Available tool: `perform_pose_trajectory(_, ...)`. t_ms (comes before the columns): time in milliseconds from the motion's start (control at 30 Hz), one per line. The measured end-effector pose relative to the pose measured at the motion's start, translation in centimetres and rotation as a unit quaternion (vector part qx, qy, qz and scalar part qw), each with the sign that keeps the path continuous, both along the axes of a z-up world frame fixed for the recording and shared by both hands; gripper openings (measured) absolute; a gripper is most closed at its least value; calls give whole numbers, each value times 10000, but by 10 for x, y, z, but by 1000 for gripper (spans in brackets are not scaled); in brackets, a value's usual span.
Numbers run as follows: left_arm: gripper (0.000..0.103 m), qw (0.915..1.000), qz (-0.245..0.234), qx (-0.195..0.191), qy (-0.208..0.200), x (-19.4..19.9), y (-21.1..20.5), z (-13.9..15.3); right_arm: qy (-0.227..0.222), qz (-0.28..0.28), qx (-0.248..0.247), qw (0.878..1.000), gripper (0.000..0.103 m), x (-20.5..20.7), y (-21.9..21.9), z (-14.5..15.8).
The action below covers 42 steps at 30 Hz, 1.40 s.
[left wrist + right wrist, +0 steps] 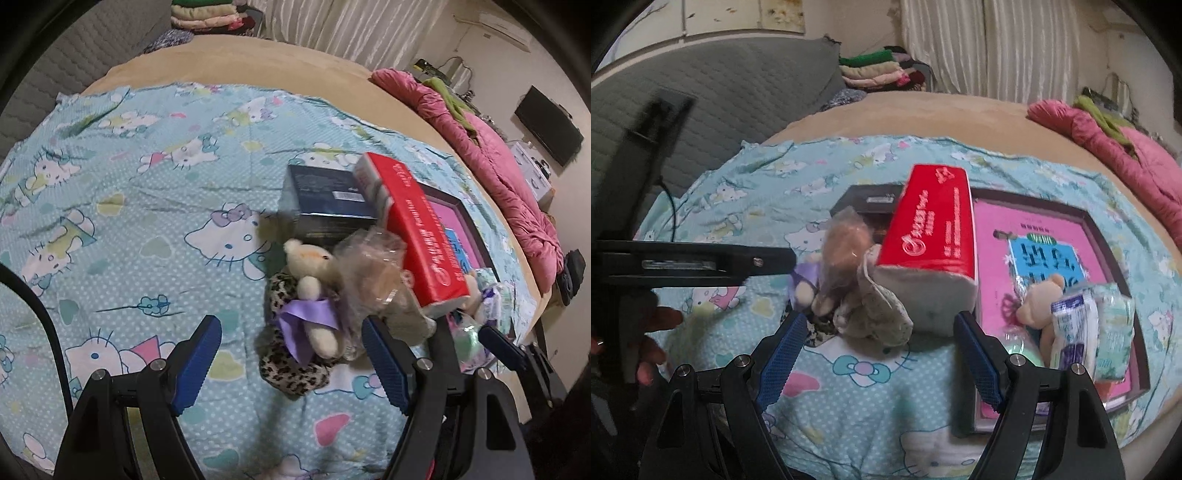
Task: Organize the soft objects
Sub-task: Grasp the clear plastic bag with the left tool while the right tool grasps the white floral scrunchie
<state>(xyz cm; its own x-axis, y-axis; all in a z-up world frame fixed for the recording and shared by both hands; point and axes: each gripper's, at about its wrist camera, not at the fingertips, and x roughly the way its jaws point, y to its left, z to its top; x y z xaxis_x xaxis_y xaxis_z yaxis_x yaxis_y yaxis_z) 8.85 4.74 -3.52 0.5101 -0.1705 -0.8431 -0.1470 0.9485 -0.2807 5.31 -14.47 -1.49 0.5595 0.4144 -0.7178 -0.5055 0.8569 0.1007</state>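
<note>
Both grippers — left gripper (291, 363) and right gripper (881, 354) — have jaws spread wide, gripping nothing, above the small teddy (314, 291) and red tissue pack (929, 236) on the bed.

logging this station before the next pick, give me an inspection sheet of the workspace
surface: cartoon-cat bedsheet spread over a tan bed, wrinkled.
job's things: cream teddy bear with purple ribbon lying on a leopard-print soft item; plastic-wrapped plush; grey fabric toy; small bear on the pink tray.
clutter: red tissue pack; dark box; pink tray; wipe packets.
grippers: left hand-held gripper open, empty, astride the leopard-print item; right hand-held gripper open, empty.
cables: black cable by the headboard.
surroundings: grey quilted headboard; folded clothes stack; curtains; pink quilt.
</note>
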Motion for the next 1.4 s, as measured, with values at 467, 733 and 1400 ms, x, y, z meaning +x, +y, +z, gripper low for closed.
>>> perform_pose_trajectory(467, 71, 9978, -467, -385, -279, 29, -19, 6, 354, 16, -22, 9994, 83, 8, 5, -16)
perform_pose_trajectory(733, 60, 9962, -613, -610, -89, 50, -30, -7, 384, -78, 24, 9992, 83, 12, 0, -16)
perform_pose_trajectory(1400, 44, 9892, -534, -1360, -106, 52, -12, -15, 508, -313, -62, 9982, 52, 36, 25, -43)
